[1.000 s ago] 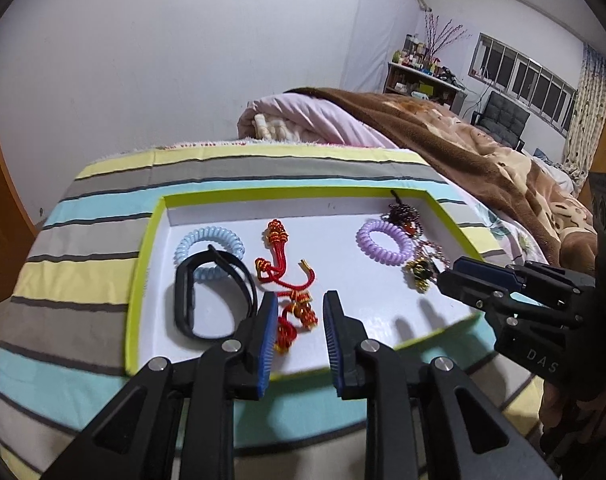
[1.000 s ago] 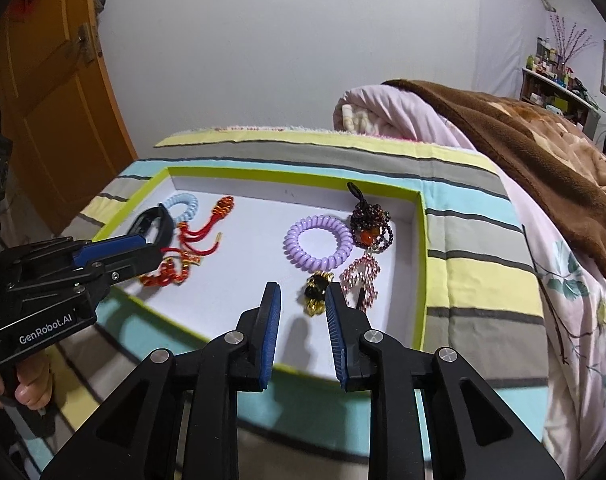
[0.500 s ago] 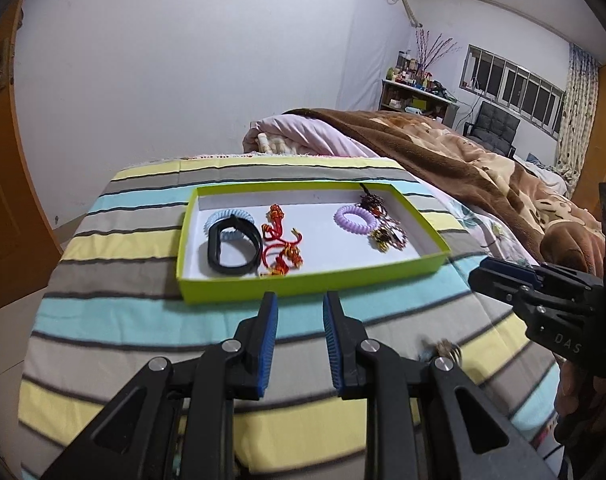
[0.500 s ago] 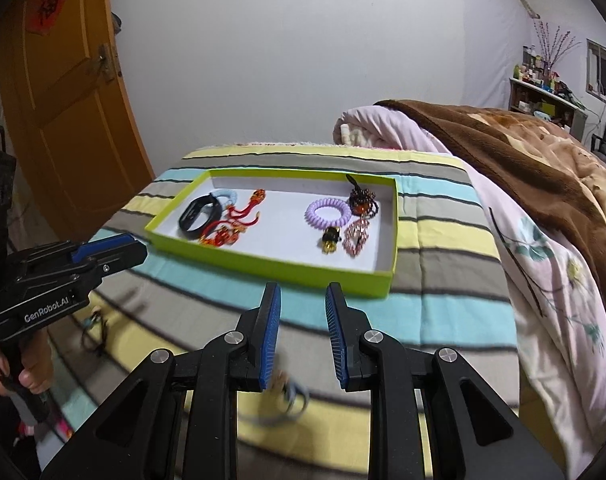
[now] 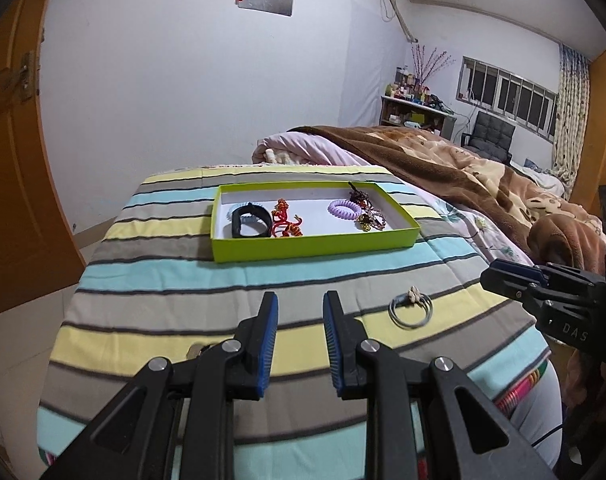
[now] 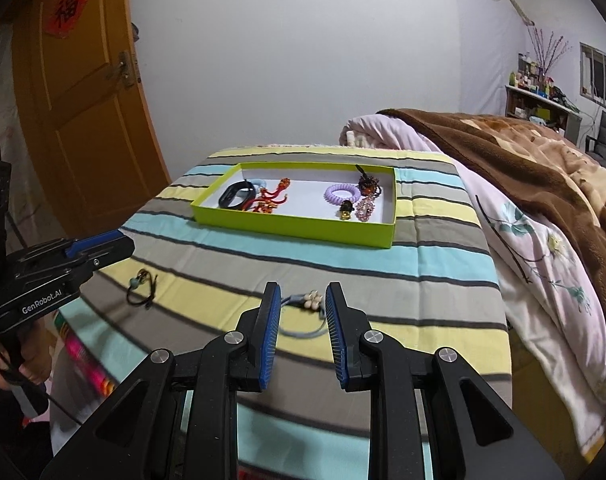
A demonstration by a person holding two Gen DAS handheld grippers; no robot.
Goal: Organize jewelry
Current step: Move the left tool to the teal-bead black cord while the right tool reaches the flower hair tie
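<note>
Right wrist view: striped bedspread [image 6: 443, 276] fills everything ahead of my grippers, plenty of flat room on it. Green tray [image 6: 303, 229] sits well ahead of both, already carrying a black band [image 6: 233, 196], red knotted cord [image 6: 269, 200], purple coil tie [image 6: 341, 194] and beaded charms [image 6: 365, 208].

Two pieces not in the tray yet. Grey hair tie with a small flower [image 6: 309, 302] lies on the bedspread just ahead of my right gripper [image 6: 301, 300], seen through the gap between its fingers. Dark cord bracelet [image 6: 143, 290] lies near my left gripper [image 5: 300, 308], off to that gripper's left side.

Both grippers part open, nothing held. Left one has only bare fabric between its pads.

My read: next step is the grey tie with the right. I'd drop straight down, pads astride the flower end, pinch the band without bunching fabric, lift clear, then carry over the tray's near wall.

Edges: bedspread falls away just below both grippers and just right of the right one, toward the pink quilt [image 6: 543, 248]. Left gripper sits close on the left, so I'd keep the carry path central.
</note>
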